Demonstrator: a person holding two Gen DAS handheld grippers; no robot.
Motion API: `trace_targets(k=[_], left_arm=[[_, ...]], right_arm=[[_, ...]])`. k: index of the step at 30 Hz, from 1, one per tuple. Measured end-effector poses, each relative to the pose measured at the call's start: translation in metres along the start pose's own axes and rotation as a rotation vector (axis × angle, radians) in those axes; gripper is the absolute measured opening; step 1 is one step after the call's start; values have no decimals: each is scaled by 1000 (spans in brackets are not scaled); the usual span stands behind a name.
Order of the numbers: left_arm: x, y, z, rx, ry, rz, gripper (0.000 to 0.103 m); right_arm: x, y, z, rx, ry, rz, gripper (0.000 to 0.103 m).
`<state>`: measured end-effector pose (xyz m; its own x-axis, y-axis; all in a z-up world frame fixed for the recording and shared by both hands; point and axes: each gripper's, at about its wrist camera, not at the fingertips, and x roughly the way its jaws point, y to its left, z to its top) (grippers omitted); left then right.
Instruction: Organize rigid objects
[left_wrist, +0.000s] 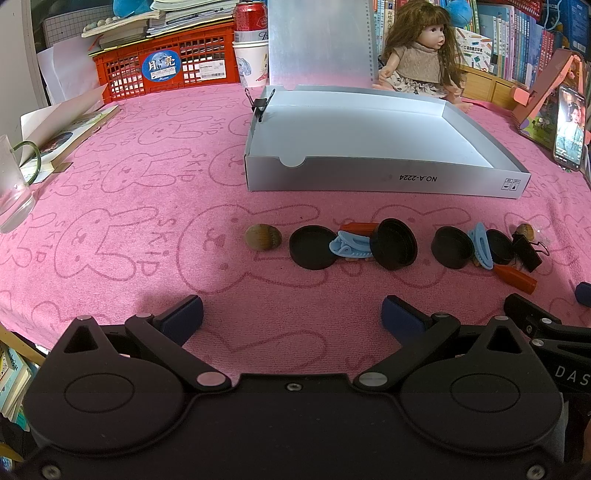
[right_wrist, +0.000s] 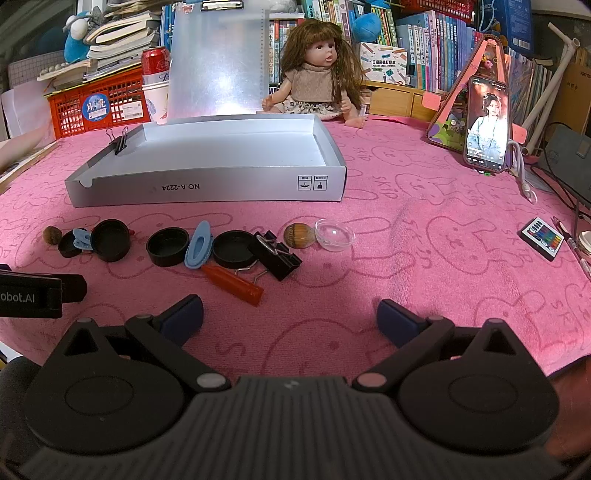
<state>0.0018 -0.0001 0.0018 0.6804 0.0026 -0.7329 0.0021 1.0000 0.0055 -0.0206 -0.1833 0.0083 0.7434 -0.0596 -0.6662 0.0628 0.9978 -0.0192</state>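
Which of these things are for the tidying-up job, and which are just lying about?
For the job: silver cardboard tray, round black lids, light-blue plastic clips, orange-red plastic cone, black binder clips, brown walnuts.

Just lying about: long-haired doll, red drink can, orange plastic crate, phone.

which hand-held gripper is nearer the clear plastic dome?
Right. The right hand-held gripper sits open just short of the row, with the clear plastic dome ahead, slightly right. The left hand-held gripper is open farther left along the row, facing the black lids.
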Motion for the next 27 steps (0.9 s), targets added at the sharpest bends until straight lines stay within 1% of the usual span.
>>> trace_targets(k=[19,27], left_arm=[[1,2,1,0,-2,1,103],[-2,3,-7,-2,-34,3,103]], right_arm=[[-1,-3,0,4,-4,1,103],[-2,0,0,18,-4,-11,103]])
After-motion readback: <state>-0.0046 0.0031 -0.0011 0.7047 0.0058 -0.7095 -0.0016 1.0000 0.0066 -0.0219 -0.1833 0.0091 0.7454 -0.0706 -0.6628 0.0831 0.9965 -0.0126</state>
